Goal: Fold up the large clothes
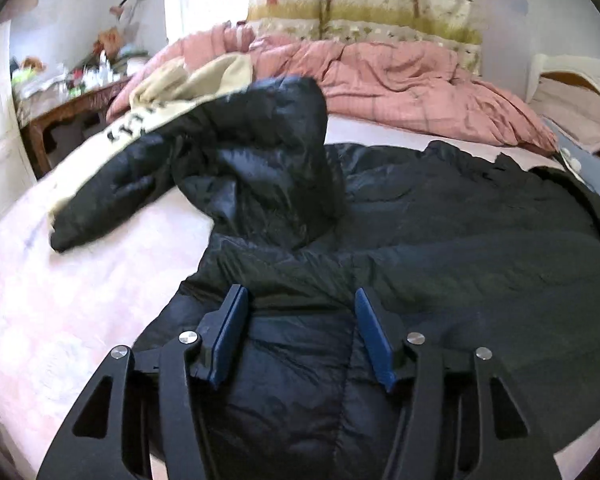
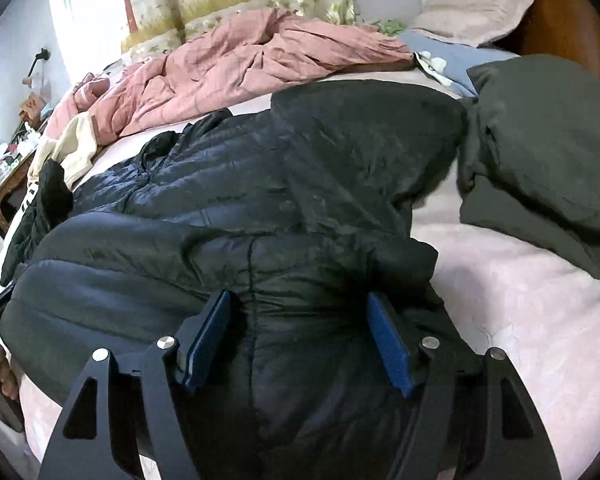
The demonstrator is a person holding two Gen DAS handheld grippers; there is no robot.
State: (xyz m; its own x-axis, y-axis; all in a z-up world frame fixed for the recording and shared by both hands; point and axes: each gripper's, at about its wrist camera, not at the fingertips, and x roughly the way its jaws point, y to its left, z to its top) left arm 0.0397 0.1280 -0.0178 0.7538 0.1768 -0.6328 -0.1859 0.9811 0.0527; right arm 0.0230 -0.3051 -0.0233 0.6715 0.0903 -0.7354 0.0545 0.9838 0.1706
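The left tool (image 1: 300,300) has its jaws spread apart, with the puffy black jacket (image 1: 420,220) bunched between them but not pinched. The right tool (image 2: 298,300) is spread wide too, over the same jacket. The jacket lies across the bed (image 2: 520,300), beside a pink blanket (image 2: 240,64) and a dark folded garment (image 2: 552,140).

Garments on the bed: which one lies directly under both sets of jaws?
The dark quilted puffer jacket; the cream garment and the dark green folded one lie off to the sides.
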